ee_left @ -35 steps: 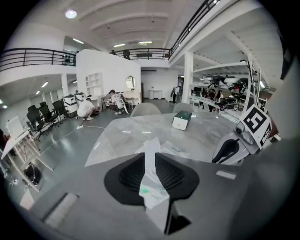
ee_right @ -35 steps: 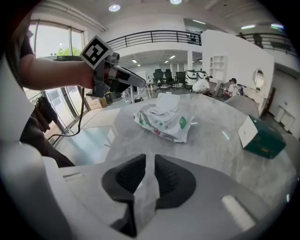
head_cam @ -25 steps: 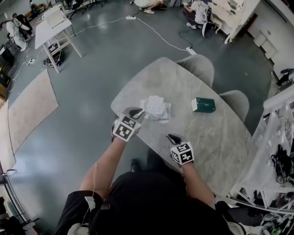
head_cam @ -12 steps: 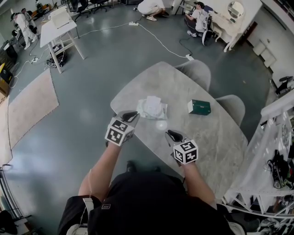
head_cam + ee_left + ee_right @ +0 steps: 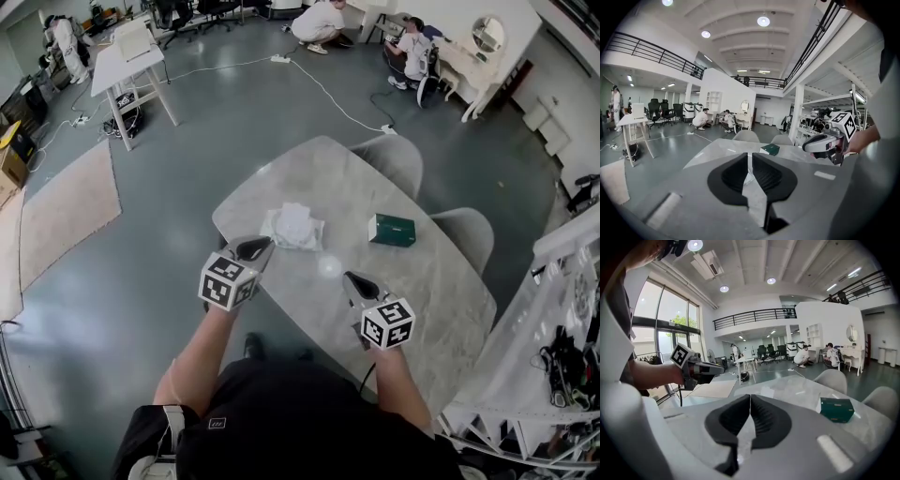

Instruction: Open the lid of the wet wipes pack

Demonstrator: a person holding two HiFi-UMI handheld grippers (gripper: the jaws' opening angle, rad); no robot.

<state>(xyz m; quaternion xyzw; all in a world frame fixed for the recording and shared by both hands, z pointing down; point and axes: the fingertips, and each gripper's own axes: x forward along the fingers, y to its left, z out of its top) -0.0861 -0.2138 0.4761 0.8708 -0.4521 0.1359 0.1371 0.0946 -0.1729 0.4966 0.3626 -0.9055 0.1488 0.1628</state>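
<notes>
The white wet wipes pack (image 5: 293,226) lies on the marble table (image 5: 422,281), near its left edge. My left gripper (image 5: 254,247) hangs just short of the pack, off the table's near-left edge, not touching it. Its jaws have just been closing and stand a narrow gap apart with nothing between them; a bit of the pack (image 5: 748,178) shows through that gap. My right gripper (image 5: 355,279) is raised over the table's near side, to the right of the pack, its jaws shut and empty. In the right gripper view the left gripper (image 5: 712,367) shows at the left.
A dark green box (image 5: 391,229) lies on the table right of the pack, also seen as the box (image 5: 836,409). Two grey chairs (image 5: 398,159) stand at the far side. A white rack (image 5: 562,319) is at the right; a white desk (image 5: 127,56) and people are far off.
Both grippers have risen and drawn back toward the person. The left one, which was at the pack's near-left corner a second ago, is now clear of it.
</notes>
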